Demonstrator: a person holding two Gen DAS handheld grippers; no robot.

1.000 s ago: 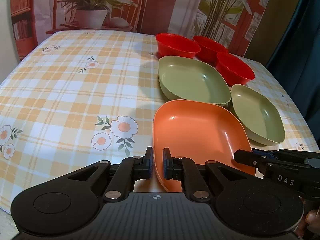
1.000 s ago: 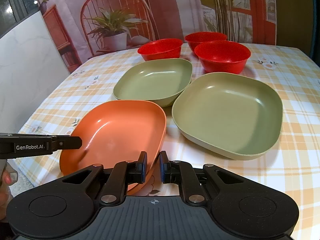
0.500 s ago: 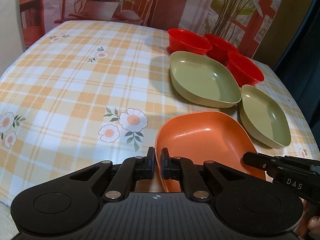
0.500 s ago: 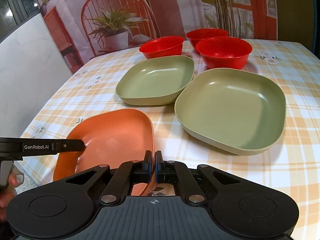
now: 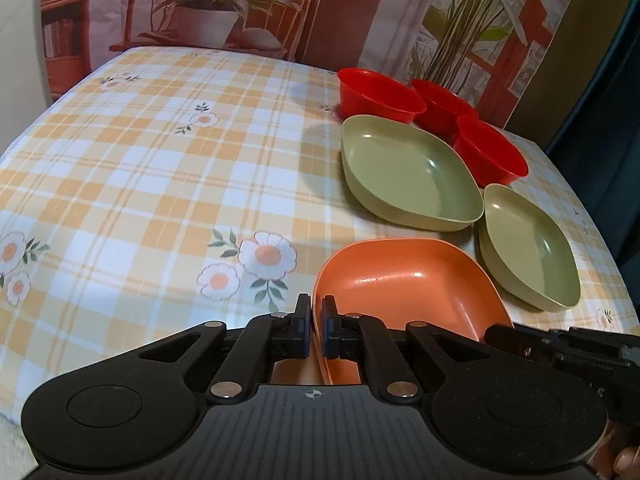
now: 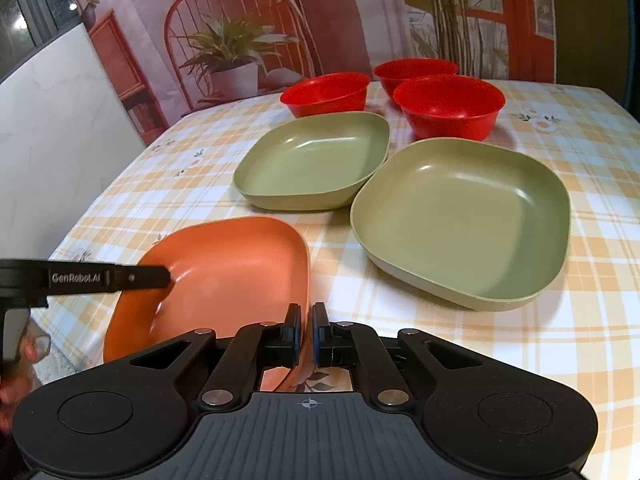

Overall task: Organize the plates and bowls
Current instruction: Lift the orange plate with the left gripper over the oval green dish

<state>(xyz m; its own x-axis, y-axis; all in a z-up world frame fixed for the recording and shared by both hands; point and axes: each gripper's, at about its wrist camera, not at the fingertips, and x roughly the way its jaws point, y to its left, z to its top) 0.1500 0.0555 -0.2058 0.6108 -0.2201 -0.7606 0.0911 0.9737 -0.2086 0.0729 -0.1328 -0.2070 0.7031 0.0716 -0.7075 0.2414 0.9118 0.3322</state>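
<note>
Since a second ago both grippers have clamped the orange plate [image 5: 408, 284] and tipped its near side up off the table [image 5: 140, 168]; earlier it lay flat. Left gripper [image 5: 316, 334] closed on the plate's left rim, right gripper [image 6: 306, 338] closed on its right rim, rim pinched between the pads on each. Plate is smooth, glossy, rounded-square, shallow, at the table's near edge. Two olive-green plates, same rounded-square shape, matte: one [image 6: 316, 160] mid-table, the other [image 6: 464, 220] nearer the right edge, rims just beside each other. Three red bowls [image 6: 448, 106] round, glossy, clustered toward the far edge behind the green plates. Tablecloth is orange-and-white check with printed daisies. Fingertips of a hand [image 6: 30, 346] show by the left gripper's handle.
</note>
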